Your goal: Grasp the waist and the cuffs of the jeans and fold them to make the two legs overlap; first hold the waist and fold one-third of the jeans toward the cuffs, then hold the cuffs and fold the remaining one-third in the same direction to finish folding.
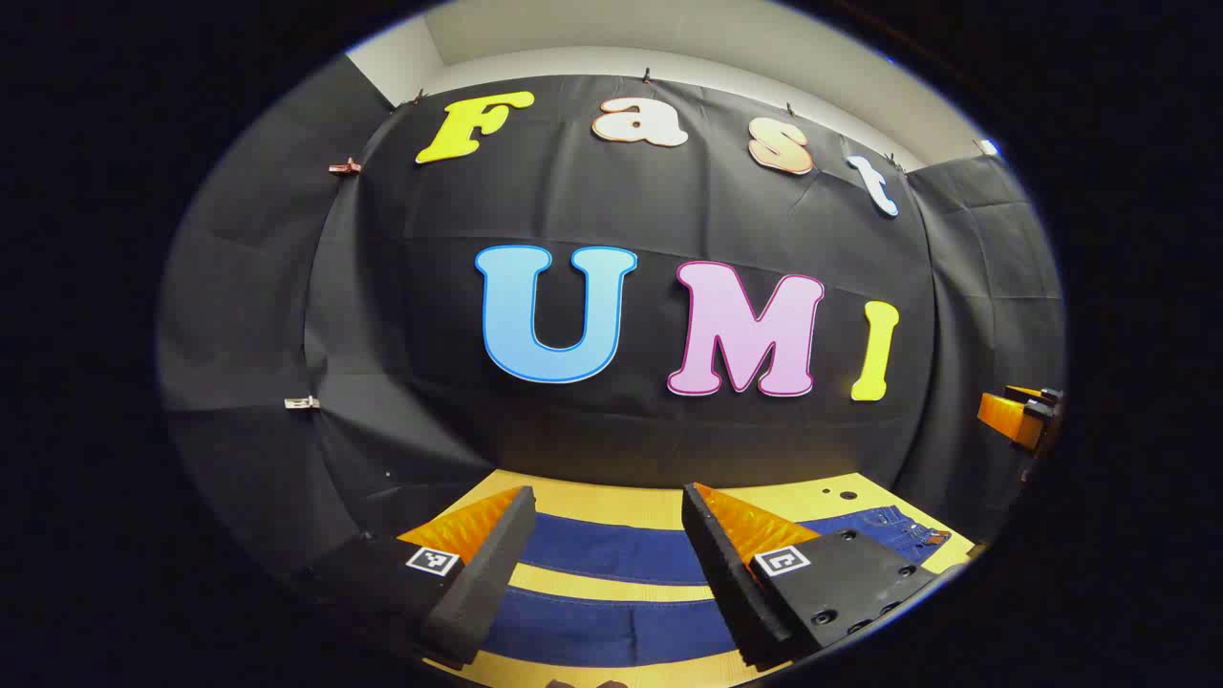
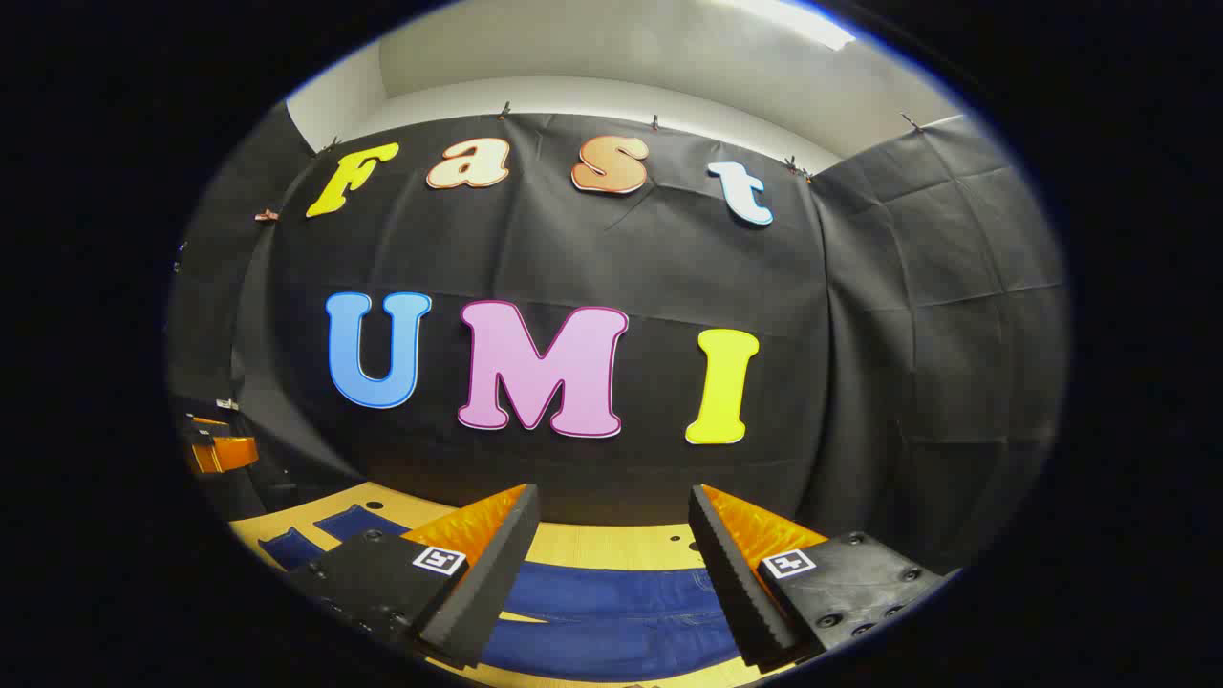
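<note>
Jeans (image 1: pixel 611 549) spread flat on yellow counter (image 1: pixel 611 502), lower centre of left gripper view, legs apart as two bands. Left gripper (image 1: pixel 609 506) spread, above legs, holding nothing. Right gripper (image 2: pixel 611 506) likewise spread, empty, above jeans (image 2: pixel 611 597) at lower centre.

No readable text, brand, number or sign stood on any object. The only markings were small square black-and-white coded tags, one on each finger base of the left hand-held gripper (image 1: pixel 607 521) in the left gripper view and of the right hand-held gripper (image 2: pixel 611 516) in the right gripper view; they carried block patterns, not characters. The jeans (image 1: pixel 611 549) showed no legible label.
</note>
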Motion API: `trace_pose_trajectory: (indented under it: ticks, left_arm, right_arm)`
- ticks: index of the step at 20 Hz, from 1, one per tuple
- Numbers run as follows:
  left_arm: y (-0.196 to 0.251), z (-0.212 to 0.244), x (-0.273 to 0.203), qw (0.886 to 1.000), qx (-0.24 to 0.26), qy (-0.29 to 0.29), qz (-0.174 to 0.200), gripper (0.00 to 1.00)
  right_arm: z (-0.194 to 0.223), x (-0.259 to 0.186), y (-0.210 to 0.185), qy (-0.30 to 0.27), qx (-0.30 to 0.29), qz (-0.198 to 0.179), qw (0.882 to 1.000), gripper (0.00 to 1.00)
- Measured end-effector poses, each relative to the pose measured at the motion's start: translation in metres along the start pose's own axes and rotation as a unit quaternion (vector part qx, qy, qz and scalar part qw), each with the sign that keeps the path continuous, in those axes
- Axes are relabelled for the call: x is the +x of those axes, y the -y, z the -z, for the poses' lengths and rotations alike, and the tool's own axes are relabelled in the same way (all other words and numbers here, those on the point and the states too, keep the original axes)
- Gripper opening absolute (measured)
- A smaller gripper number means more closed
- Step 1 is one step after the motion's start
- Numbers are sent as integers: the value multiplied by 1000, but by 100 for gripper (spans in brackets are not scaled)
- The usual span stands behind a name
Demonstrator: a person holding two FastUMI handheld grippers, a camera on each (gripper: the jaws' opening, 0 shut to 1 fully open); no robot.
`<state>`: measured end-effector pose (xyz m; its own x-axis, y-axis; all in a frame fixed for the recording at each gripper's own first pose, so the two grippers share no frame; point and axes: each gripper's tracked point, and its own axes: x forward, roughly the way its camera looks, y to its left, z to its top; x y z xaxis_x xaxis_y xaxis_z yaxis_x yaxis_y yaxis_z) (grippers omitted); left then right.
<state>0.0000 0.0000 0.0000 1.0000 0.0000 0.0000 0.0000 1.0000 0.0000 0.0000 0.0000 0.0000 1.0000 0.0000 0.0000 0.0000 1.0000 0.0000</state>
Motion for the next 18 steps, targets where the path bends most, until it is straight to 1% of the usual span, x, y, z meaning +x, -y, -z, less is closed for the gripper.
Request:
trace_pose_trajectory:
  ticks: [6,10,12,15,16,17,18]
  left_arm:
    - [-2,2,-7,1000,9,-4,9,96]
    - [-10,2,-19,999,20,0,25,96]
    - [-18,3,-25,999,27,-1,32,96]
    - [-30,4,-35,999,26,3,42,96]
    - [-33,4,-35,999,25,4,41,96]
    - [-36,5,-35,999,22,2,40,96]
    - [-37,7,-36,999,20,1,38,96]
  right_arm:
    - [1,-7,4,-3,-4,2,1000,96]
    - [-5,-15,0,1,-11,6,1000,96]
    - [-7,-22,-4,-1,-12,8,1000,94]
    - [-11,-42,-12,3,-17,16,1000,96]
    - [-9,-45,-15,0,-16,17,1000,94]
    - [-7,-48,-19,-5,-10,14,1000,96]
    - [-5,-50,-23,-9,-4,11,1000,96]
